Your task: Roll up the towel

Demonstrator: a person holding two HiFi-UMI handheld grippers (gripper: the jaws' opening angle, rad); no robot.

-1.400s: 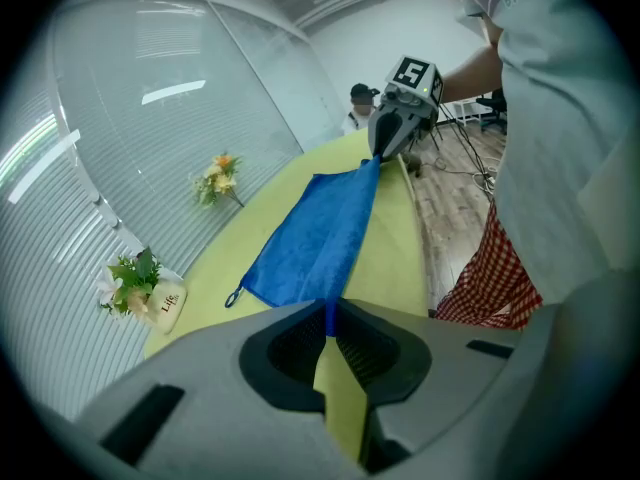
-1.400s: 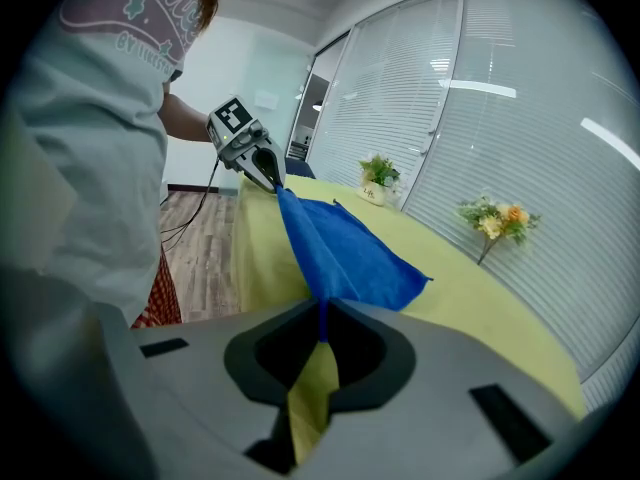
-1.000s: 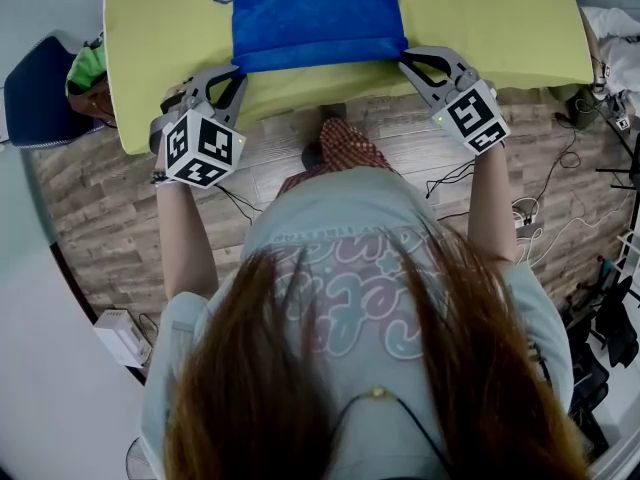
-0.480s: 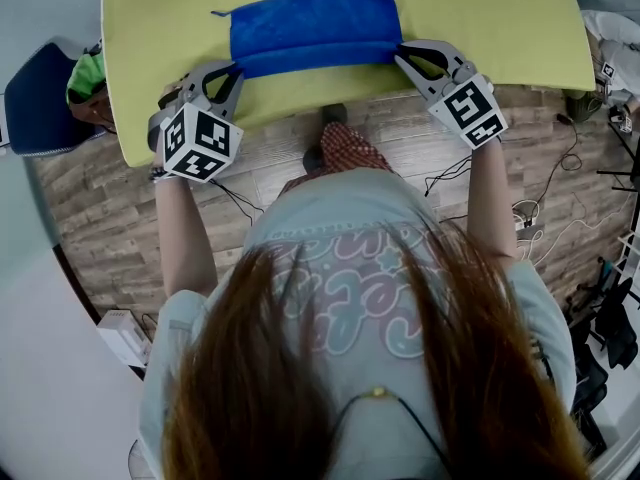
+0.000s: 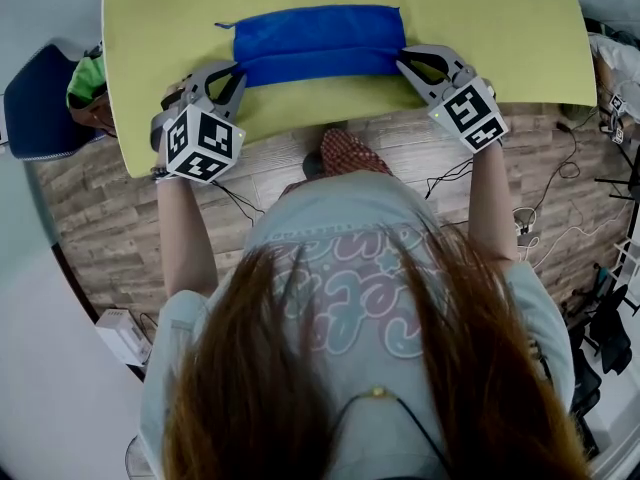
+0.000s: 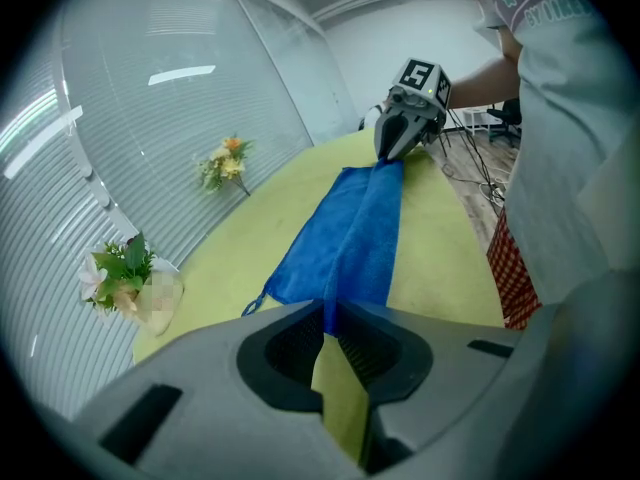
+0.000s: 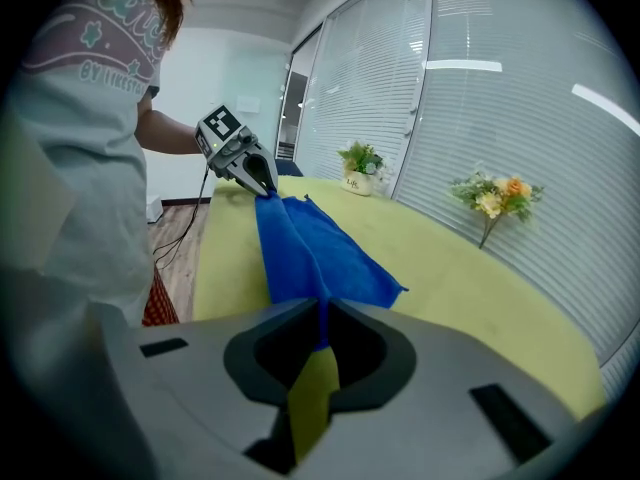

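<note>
Both near corners of the towel [image 5: 320, 36] are in my grip. It lies on the yellow surface [image 5: 160, 28] close to the near edge, about midway between the left and right edges. My left hand-held gripper [image 5: 237, 68] is pinched shut on the near left corner, with a thin blue edge showing between its pads. My right hand-held gripper [image 5: 402, 60] is clamped the same way on the near right corner. The towel's long axis runs left to right, parallel to the near edge, so it spans straight from one hand to the other. All the loose cloth lies beyond my jaws, toward the far edge. Neither hand is closer to the work; they sit level with each other at opposite short ends. Along the near side the cloth shows a darker doubled band, which I take to be the first turn of the roll, so I judge the task barely begun. The next move, as I read it, means carrying both corners over and toward the far edge together. If one side leads, the roll will likely go skew.
</note>
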